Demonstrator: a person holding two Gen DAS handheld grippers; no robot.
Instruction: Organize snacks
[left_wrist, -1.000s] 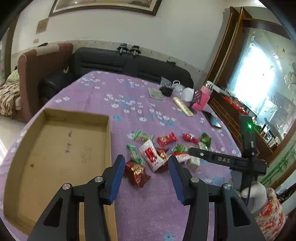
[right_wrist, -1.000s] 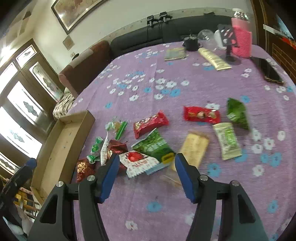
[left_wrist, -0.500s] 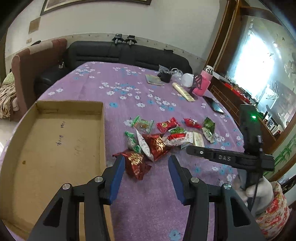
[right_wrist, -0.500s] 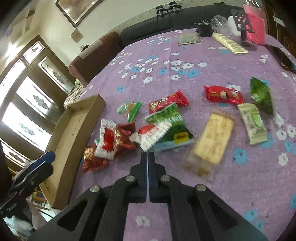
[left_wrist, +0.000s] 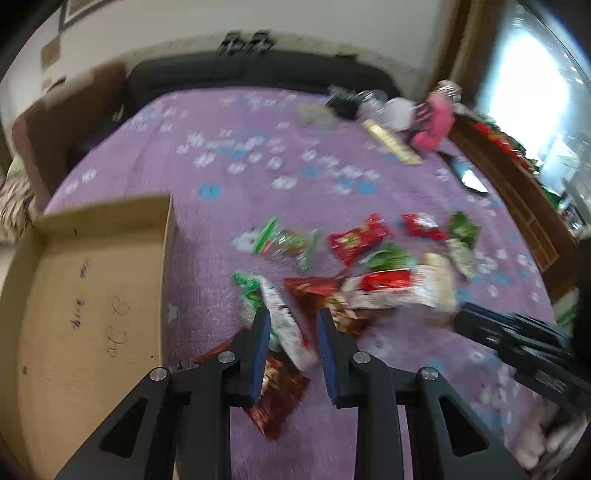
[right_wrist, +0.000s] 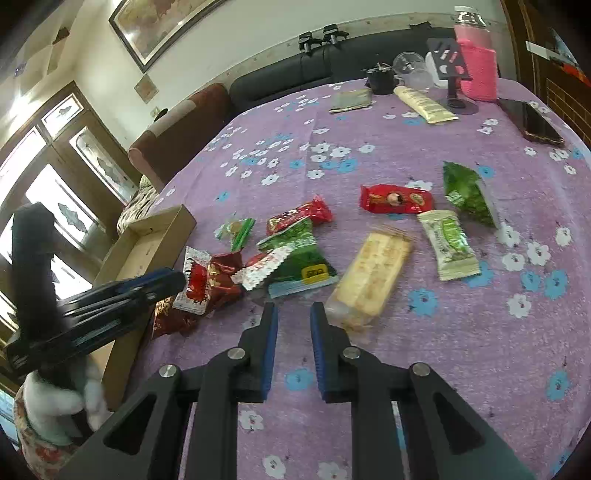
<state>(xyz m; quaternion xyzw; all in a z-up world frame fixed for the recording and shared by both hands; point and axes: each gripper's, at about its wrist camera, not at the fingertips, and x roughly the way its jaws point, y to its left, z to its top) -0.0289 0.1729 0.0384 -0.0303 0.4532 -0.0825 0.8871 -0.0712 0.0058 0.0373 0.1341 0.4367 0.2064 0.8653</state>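
The left gripper (left_wrist: 291, 325) is closing its jaws around a white-and-red snack packet (left_wrist: 286, 325) at the near edge of the snack pile, beside the cardboard tray (left_wrist: 88, 295); whether the pads grip yet is blurred. The right gripper (right_wrist: 293, 317) has narrow jaws, opening and empty, over the purple floral desk (right_wrist: 461, 350), near a cracker packet (right_wrist: 373, 275)

Motion-blurred left view, sharp right view, window (left_wrist: 532, 96) glare, fisheye-dark corners

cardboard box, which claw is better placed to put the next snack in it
Left. The left claw is closing around the white-and-red packet right beside the cardboard box; the right claw is opening over bare cloth, farther away.
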